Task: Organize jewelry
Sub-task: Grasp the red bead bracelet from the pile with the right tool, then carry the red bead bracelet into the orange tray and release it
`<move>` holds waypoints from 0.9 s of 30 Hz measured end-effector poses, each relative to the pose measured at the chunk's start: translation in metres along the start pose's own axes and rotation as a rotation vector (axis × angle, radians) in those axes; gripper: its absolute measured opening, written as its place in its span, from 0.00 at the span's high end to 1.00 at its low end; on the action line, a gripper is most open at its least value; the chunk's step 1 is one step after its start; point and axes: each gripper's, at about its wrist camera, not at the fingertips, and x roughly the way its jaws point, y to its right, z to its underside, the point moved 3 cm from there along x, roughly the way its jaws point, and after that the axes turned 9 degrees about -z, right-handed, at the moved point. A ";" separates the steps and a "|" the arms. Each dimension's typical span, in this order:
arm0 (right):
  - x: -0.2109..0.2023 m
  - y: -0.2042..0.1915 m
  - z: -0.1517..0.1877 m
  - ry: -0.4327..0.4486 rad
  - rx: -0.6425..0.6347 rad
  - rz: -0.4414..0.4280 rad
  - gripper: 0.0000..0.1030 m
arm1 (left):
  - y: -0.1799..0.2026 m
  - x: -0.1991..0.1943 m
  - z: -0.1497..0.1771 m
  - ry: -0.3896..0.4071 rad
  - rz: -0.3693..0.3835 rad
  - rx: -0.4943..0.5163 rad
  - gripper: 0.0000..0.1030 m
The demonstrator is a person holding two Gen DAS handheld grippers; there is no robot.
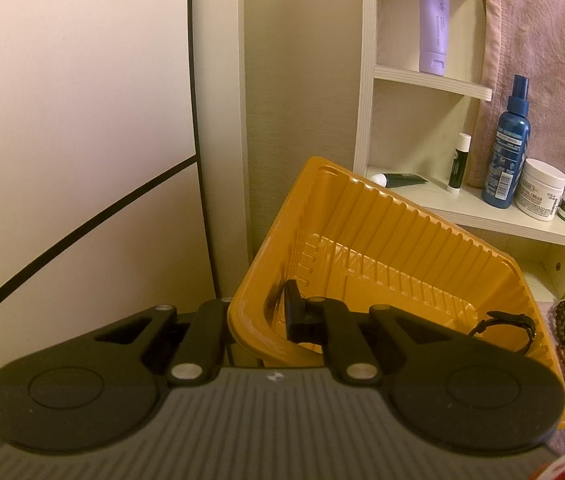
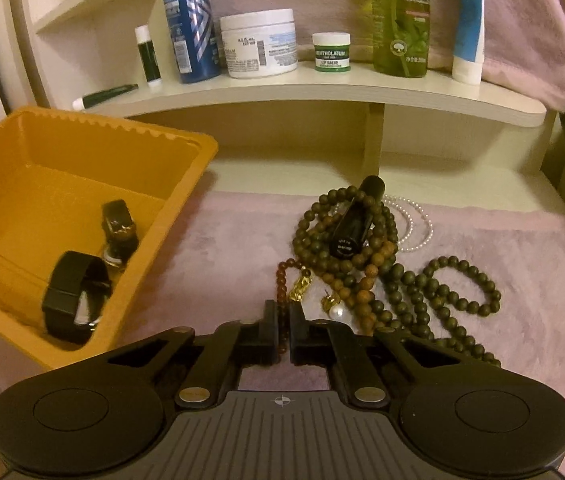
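Note:
My left gripper (image 1: 258, 320) is shut on the near wall of a yellow plastic tray (image 1: 362, 220), one finger inside and one outside, and the tray is tilted. A black band (image 1: 510, 320) lies in its low corner. In the right wrist view the tray (image 2: 186, 148) holds a black watch band (image 2: 74, 296) and a second watch (image 2: 120, 228). My right gripper (image 2: 283, 324) is shut on a dark red bead bracelet (image 2: 280, 280) with a gold charm (image 2: 300, 288). Beside it lie a dark green bead necklace (image 2: 442, 292), brown beads (image 2: 366, 280), a black tube (image 2: 356, 220), pearls (image 2: 414, 216) and a pearl earring (image 2: 336, 312).
A pink fuzzy cloth (image 2: 522, 320) covers the surface. Behind it a pale wooden shelf (image 2: 322, 88) carries a blue spray bottle (image 2: 190, 20), a white jar (image 2: 258, 44), a green lip salve pot (image 2: 331, 52) and a green bottle (image 2: 402, 20). A purple tube (image 1: 434, 24) stands higher up.

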 end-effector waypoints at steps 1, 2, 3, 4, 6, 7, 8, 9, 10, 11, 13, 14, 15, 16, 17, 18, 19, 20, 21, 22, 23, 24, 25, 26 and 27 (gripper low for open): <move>-0.004 0.000 -0.001 0.009 0.006 -0.011 0.95 | 0.000 0.000 0.000 0.000 0.000 0.000 0.91; -0.009 -0.001 -0.004 0.019 0.012 -0.023 0.95 | 0.000 0.000 0.000 0.000 0.000 0.000 0.91; -0.014 -0.002 -0.007 0.033 0.019 -0.035 0.95 | 0.000 0.000 0.000 0.000 0.000 -0.001 0.91; -0.020 -0.002 -0.011 0.048 0.024 -0.046 0.95 | 0.000 0.000 0.000 0.001 0.000 -0.001 0.91; -0.030 -0.005 -0.019 0.073 0.029 -0.065 0.95 | 0.000 0.000 0.000 0.003 0.001 0.000 0.91; -0.035 -0.006 -0.025 0.086 0.031 -0.077 0.95 | 0.000 0.000 0.000 0.003 0.001 0.000 0.91; -0.039 -0.008 -0.029 0.097 0.030 -0.087 0.95 | 0.000 0.000 0.000 0.007 0.002 0.000 0.91; -0.043 -0.011 -0.034 0.109 0.029 -0.099 0.95 | 0.000 0.000 0.000 0.006 0.002 0.000 0.91; -0.047 -0.014 -0.038 0.119 0.028 -0.111 0.95 | 0.000 0.000 0.000 0.006 0.002 0.000 0.91; -0.050 -0.017 -0.043 0.130 0.027 -0.124 0.95 | 0.000 0.000 0.000 0.006 0.003 0.000 0.91; -0.057 -0.026 -0.051 0.151 0.018 -0.157 0.95 | 0.000 -0.001 0.000 0.007 0.003 0.000 0.91; -0.060 -0.032 -0.055 0.162 0.011 -0.174 0.95 | 0.000 -0.001 0.000 0.007 0.004 0.000 0.91; -0.063 -0.036 -0.058 0.171 0.005 -0.189 0.95 | 0.000 -0.001 0.000 0.007 0.004 -0.001 0.91; -0.065 -0.042 -0.062 0.180 -0.003 -0.207 0.95 | 0.000 -0.001 0.000 0.007 0.005 -0.002 0.91; -0.066 -0.047 -0.064 0.187 -0.008 -0.224 0.95 | 0.000 -0.001 0.000 0.007 0.006 -0.003 0.91; -0.067 -0.054 -0.068 0.194 -0.015 -0.245 0.95 | 0.000 -0.001 0.000 0.007 0.007 -0.004 0.91; -0.066 -0.060 -0.070 0.197 -0.020 -0.263 0.95 | 0.000 -0.001 0.000 0.006 0.008 -0.004 0.91; -0.065 -0.064 -0.073 0.196 -0.024 -0.280 0.95 | -0.001 -0.001 0.000 0.007 0.009 -0.005 0.91; -0.063 -0.070 -0.075 0.196 -0.029 -0.298 0.95 | -0.001 -0.001 0.000 0.006 0.010 -0.005 0.91; -0.060 -0.075 -0.077 0.193 -0.034 -0.312 0.95 | -0.001 -0.001 0.000 0.005 0.011 -0.006 0.91; -0.058 -0.079 -0.077 0.187 -0.040 -0.327 0.95 | -0.001 -0.001 0.000 0.005 0.012 -0.007 0.91; -0.055 -0.083 -0.078 0.182 -0.042 -0.338 0.95 | -0.001 -0.001 0.000 0.005 0.013 -0.007 0.91; -0.050 -0.088 -0.078 0.176 -0.043 -0.352 0.95 | 0.000 -0.001 0.000 0.005 0.013 -0.008 0.91; -0.047 -0.092 -0.077 0.168 -0.045 -0.366 0.95 | 0.000 -0.001 0.000 0.005 0.014 -0.008 0.91; -0.042 -0.097 -0.076 0.154 -0.045 -0.381 0.95 | 0.000 -0.001 0.000 0.004 0.014 -0.009 0.91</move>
